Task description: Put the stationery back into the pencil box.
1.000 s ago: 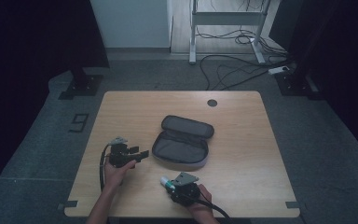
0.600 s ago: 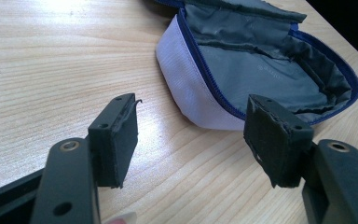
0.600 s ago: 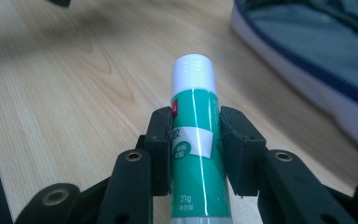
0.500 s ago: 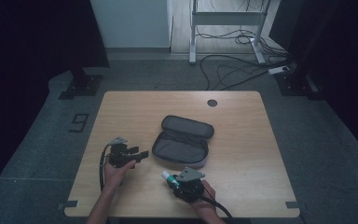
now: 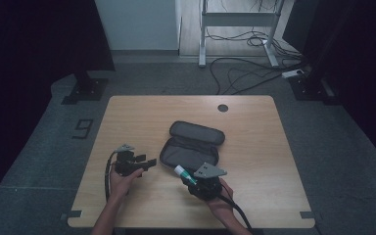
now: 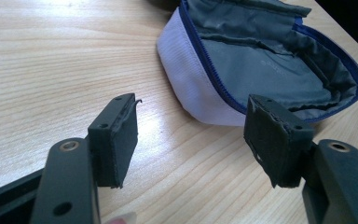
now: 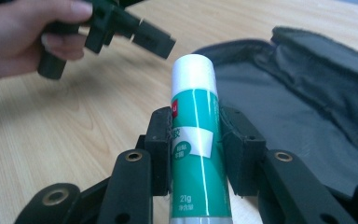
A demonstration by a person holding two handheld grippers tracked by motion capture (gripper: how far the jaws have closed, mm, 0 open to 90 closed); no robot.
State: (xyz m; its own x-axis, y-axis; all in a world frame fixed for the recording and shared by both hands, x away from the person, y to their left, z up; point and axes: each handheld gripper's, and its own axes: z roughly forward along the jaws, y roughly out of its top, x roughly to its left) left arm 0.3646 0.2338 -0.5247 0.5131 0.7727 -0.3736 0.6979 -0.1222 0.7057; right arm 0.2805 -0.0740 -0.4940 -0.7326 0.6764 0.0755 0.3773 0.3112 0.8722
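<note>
Between the jaws of the right gripper (image 7: 196, 154) a glue stick (image 7: 196, 140) was pinched by its green body, its white cap pointing away toward the open pouch (image 7: 303, 107). Its label carried a small red square near the cap, a white band, Chinese characters too small to read, and "21g" near the bottom. From the high view this gripper (image 5: 194, 177) sat at the near side of the table (image 5: 269, 147), the glue stick (image 5: 183, 173) held just at the pouch's (image 5: 191, 144) near edge, with the cap over the rim.

Farther left, the left gripper (image 5: 147, 162) was held in a hand (image 5: 121, 180), its jaws spread apart with nothing between them. Its own view showed the gripper (image 6: 191, 140) low over the wood, aimed at the pouch (image 6: 261, 60), which lay unzipped with a blue zipper, a pale outer wall and grey lining. Faint lettering on the lining could not be read. In the right gripper view the left gripper (image 7: 144, 35) hovered near the pouch's end, not touching it.
</note>
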